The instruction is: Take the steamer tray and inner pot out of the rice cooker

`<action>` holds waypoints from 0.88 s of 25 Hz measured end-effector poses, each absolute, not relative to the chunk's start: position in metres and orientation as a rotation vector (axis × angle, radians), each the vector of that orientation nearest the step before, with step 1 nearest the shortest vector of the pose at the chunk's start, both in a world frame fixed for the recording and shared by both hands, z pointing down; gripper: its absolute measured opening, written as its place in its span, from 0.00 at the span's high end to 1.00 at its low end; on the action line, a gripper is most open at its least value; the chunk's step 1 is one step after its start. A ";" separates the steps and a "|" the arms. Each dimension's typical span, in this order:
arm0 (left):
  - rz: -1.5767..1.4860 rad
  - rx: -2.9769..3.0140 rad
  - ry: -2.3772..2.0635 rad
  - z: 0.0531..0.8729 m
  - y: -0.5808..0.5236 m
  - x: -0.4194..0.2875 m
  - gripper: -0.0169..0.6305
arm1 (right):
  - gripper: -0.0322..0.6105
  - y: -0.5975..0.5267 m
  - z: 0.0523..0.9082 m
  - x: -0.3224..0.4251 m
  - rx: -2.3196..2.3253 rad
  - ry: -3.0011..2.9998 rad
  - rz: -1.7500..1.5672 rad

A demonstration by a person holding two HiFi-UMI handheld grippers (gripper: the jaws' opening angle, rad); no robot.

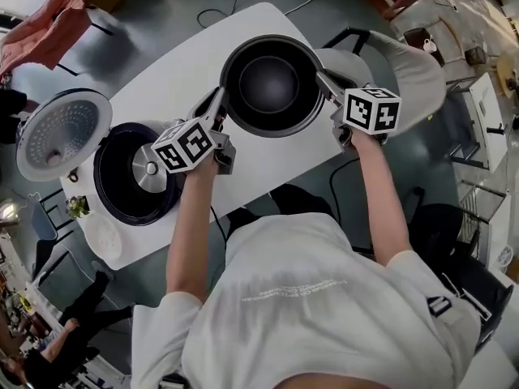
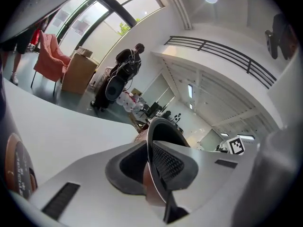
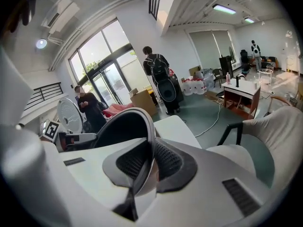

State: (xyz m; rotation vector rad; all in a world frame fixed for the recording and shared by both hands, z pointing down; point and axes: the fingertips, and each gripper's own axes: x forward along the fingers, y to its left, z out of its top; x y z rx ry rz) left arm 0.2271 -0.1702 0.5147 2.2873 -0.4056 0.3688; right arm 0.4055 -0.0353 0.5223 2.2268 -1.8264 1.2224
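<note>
The dark round inner pot [image 1: 272,83] hangs above the white table [image 1: 174,67], held by its rim on both sides. My left gripper [image 1: 217,113] is shut on the pot's left rim, and my right gripper [image 1: 325,81] is shut on the right rim. In the left gripper view the thin rim [image 2: 158,126] runs between the ribbed pads of the left gripper [image 2: 151,163]. The right gripper view shows the pot [image 3: 120,126] pinched the same way by the right gripper [image 3: 151,163]. The open rice cooker [image 1: 122,186] stands at the left, its well without a pot and its lid [image 1: 61,132] raised.
A pale round thing [image 1: 104,237] lies on the table's near-left corner; what it is cannot be told. A grey chair [image 1: 409,67] stands right of the table. Cables run over the floor beyond it. A pink-draped chair [image 1: 45,27] is at the far left.
</note>
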 end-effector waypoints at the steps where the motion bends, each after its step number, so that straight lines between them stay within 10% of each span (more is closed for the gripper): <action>1: 0.374 2.275 -0.427 0.522 -0.173 0.228 0.90 | 0.84 -0.040 0.530 0.409 2.200 -1.831 1.238; 22: 0.448 2.201 -0.603 0.592 -0.202 0.227 0.87 | 0.83 -0.098 0.600 0.423 2.029 -1.885 1.269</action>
